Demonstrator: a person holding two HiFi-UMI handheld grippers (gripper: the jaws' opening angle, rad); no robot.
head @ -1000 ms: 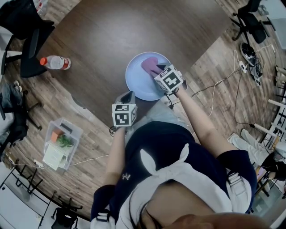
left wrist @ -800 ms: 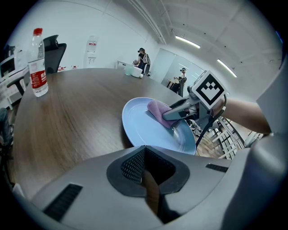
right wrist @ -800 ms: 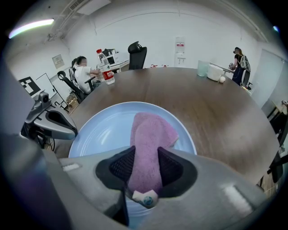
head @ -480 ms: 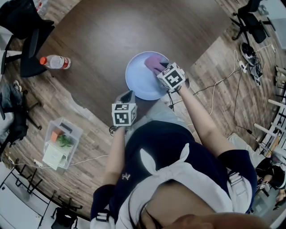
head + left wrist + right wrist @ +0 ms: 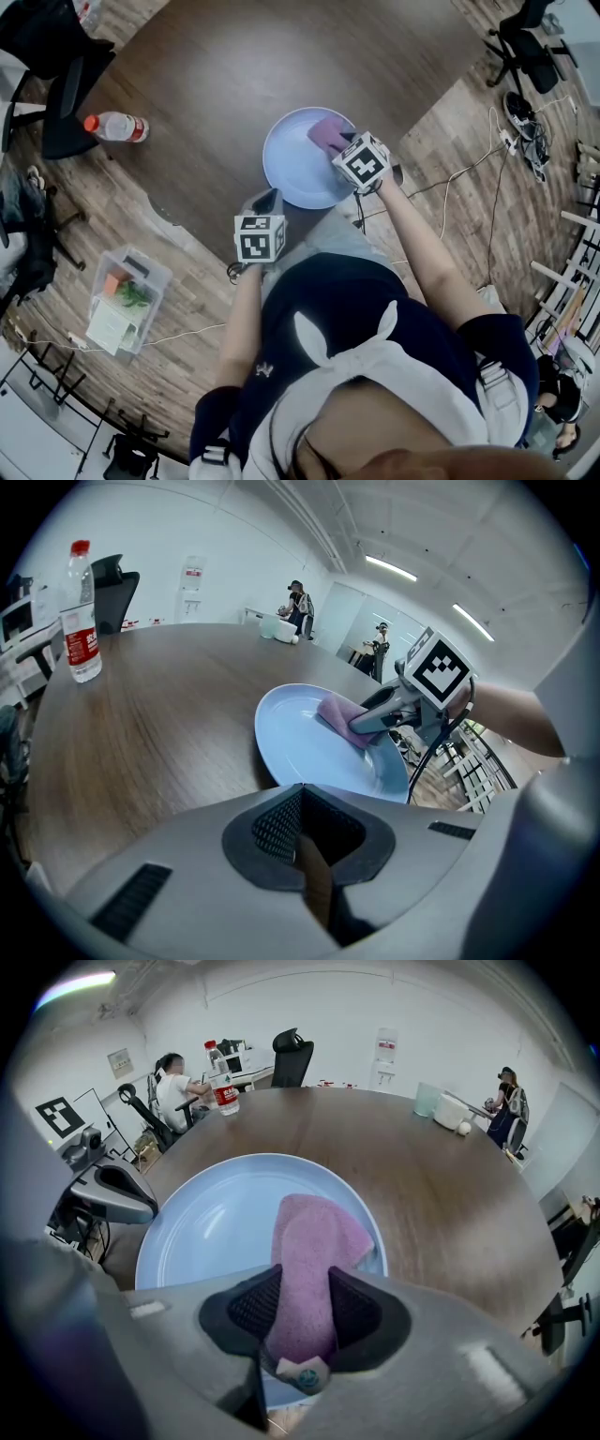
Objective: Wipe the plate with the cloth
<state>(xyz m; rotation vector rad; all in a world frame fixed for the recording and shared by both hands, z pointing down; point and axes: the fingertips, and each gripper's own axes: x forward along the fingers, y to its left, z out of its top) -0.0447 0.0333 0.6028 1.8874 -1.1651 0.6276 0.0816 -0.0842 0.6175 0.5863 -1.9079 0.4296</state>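
A light blue plate (image 5: 292, 164) lies on the dark wooden table near its front edge. A pink cloth (image 5: 327, 132) rests on the plate's far right part. My right gripper (image 5: 339, 142) is shut on the cloth (image 5: 314, 1241) and points steeply down, pressing it onto the plate (image 5: 202, 1232); the cloth runs between the pads of my right gripper (image 5: 302, 1312). My left gripper (image 5: 270, 200) hangs at the table's edge just in front of the plate (image 5: 300, 752). In its own view my left gripper (image 5: 305, 832) is shut and holds nothing.
A water bottle (image 5: 117, 128) lies on the table's far left. On the floor at the left stands a clear plastic box (image 5: 127, 300), and cables (image 5: 469, 169) run across the floor at the right. Office chairs (image 5: 525, 47) stand around the table.
My right gripper has slid the cloth a little to the right across the plate. The left gripper has stayed where it was.
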